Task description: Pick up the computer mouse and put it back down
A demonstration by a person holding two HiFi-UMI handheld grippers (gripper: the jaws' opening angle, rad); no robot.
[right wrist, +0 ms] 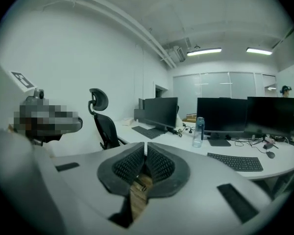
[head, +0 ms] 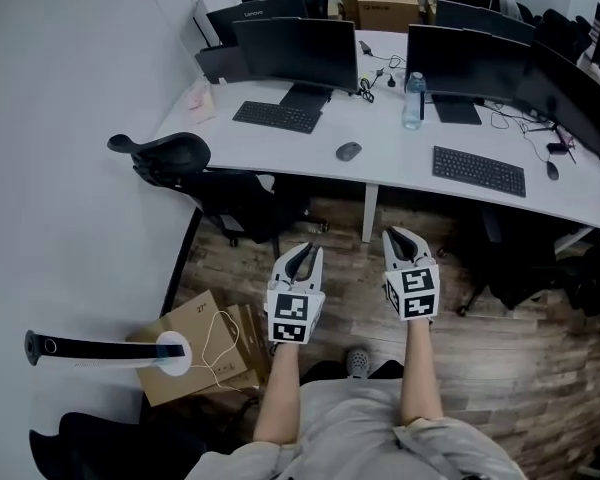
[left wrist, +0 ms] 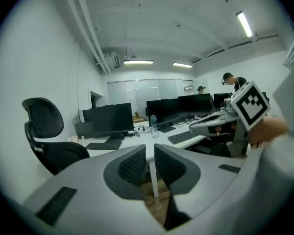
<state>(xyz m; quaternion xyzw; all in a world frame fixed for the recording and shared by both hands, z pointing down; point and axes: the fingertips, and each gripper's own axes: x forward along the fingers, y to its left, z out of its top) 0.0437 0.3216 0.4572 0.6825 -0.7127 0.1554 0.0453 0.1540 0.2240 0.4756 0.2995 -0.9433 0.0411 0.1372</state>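
Left tongs and right tongs: both closed, empty, held side by side on my outstretched forearms, tips tilted slightly down. Computer mouse: resting far ahead on the white counter.

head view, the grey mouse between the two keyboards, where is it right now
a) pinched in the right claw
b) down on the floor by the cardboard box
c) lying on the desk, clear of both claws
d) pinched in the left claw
c: the grey mouse lies on the white desk, while the left claw and right claw hang shut and empty short of the desk's front edge.
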